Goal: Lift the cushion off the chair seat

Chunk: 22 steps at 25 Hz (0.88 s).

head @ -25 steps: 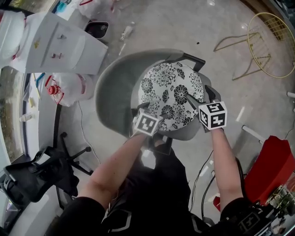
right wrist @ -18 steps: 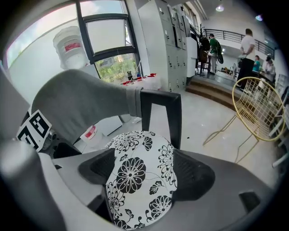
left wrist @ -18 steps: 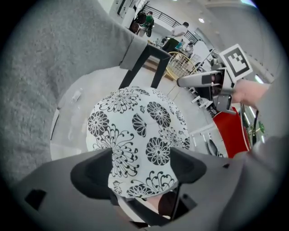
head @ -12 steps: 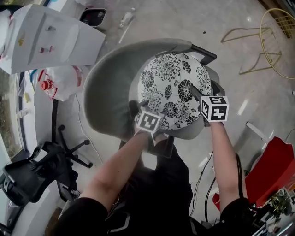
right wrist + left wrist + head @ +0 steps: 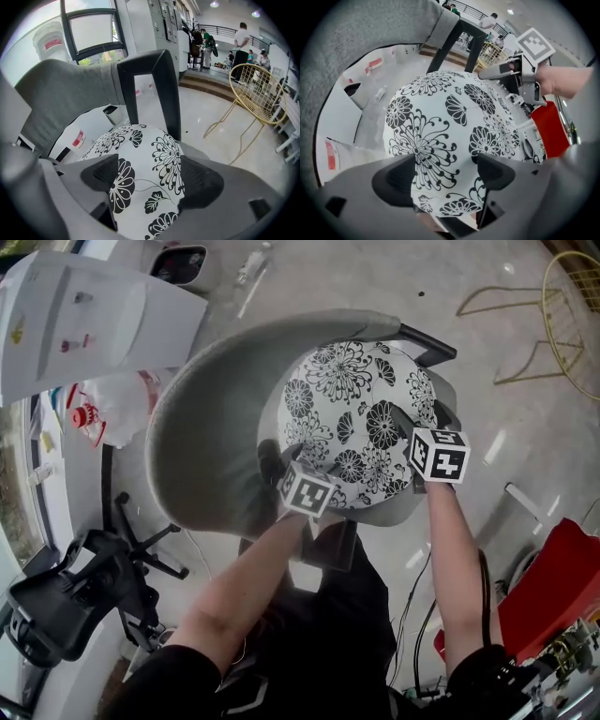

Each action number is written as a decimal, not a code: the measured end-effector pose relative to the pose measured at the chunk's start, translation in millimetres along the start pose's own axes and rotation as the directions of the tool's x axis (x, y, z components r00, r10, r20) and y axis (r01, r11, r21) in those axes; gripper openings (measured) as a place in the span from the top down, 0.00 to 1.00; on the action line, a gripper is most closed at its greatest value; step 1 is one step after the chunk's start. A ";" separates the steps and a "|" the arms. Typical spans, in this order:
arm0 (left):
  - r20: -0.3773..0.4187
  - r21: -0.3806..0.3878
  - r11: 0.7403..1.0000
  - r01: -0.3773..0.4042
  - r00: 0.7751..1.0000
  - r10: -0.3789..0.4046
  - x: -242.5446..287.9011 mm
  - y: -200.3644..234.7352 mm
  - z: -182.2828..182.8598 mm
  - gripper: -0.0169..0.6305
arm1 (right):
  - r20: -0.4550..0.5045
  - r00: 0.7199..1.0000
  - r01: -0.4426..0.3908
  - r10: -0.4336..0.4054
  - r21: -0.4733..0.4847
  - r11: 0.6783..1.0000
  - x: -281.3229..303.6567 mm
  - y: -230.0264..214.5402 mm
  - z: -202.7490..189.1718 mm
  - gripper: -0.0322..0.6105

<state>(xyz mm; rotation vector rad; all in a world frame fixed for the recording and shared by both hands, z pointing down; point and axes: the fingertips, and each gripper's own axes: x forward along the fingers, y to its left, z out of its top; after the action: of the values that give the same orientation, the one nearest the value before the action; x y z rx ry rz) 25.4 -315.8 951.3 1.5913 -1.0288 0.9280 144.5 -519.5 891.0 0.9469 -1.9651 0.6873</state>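
Black-and-white floral cushion (image 5: 352, 418), grey chair (image 5: 206, 437)

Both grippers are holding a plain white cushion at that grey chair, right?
Not quite: the cushion is white with black flowers, not plain, as the head view shows. The left gripper and right gripper do both hold it at the grey chair.

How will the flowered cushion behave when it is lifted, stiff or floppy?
Probably soft rather than stiff: the cushion bulges where the left gripper and right gripper pinch its rim. It looks plump yet likely light, so it may sag between them. Its cloth cover seems unlikely to slip.
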 end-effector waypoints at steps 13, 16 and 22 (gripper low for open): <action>0.024 0.079 0.996 -0.037 0.999 0.035 19.3 3.2 -1.4 0.38 | -0.066 0.990 0.128 -0.128 -0.004 0.992 41.5 -17.1 -17.2 0.33; 0.037 0.048 0.998 -0.031 0.999 0.029 18.5 5.5 -0.3 0.43 | -0.070 0.987 0.146 -0.145 0.002 0.989 45.4 -18.6 -20.5 0.33; 0.040 0.044 0.999 -0.032 0.999 0.031 14.9 6.4 1.6 0.47 | -0.084 0.985 0.154 -0.153 0.005 0.988 46.3 -13.8 -20.1 0.42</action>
<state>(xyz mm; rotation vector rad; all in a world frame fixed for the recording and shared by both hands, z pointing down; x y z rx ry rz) 24.8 -321.0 966.6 1.6405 -1.0703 0.9500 147.4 -529.3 942.4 1.0478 -1.7959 0.6405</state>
